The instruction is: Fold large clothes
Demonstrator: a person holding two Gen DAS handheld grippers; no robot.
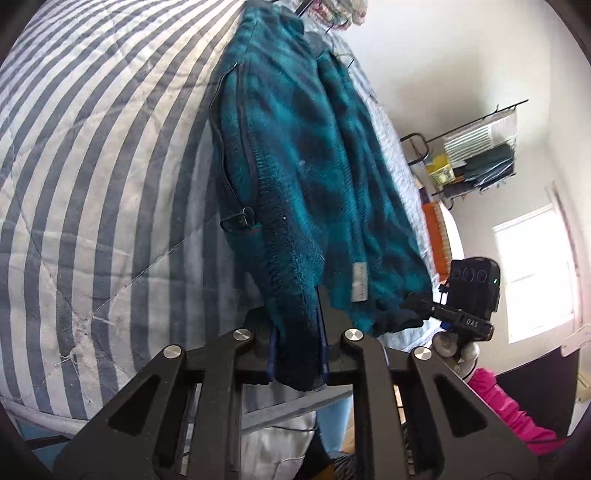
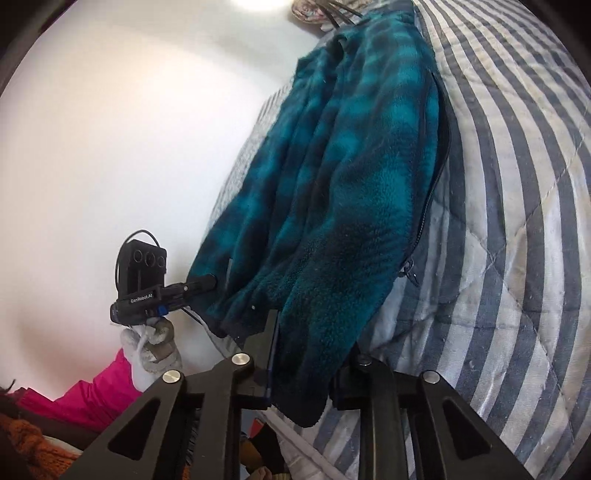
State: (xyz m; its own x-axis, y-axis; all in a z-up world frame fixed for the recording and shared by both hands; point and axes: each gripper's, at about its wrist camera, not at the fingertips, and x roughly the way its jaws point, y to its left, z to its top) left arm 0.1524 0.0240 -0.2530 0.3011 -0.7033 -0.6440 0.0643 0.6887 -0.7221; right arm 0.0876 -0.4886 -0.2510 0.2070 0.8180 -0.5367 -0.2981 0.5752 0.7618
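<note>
A teal and dark plaid fleece jacket (image 1: 306,177) with a zipper lies stretched along the striped quilt of the bed (image 1: 92,166). My left gripper (image 1: 297,332) is shut on the jacket's dark hem corner. My right gripper (image 2: 314,354) is shut on the other hem corner of the jacket (image 2: 343,192). The right gripper also shows in the left wrist view (image 1: 424,308), pinching the hem. The left gripper shows in the right wrist view (image 2: 210,282), pinching the hem. The jacket's collar end rests far off on the quilt (image 2: 517,184).
A wire rack (image 1: 476,155) with folded items stands by the wall. A bright window (image 1: 535,277) is at the right. Pink cloth (image 1: 498,406) and an orange knit (image 2: 33,443) lie below the bed edge. A patterned item (image 1: 340,11) sits at the bed's far end.
</note>
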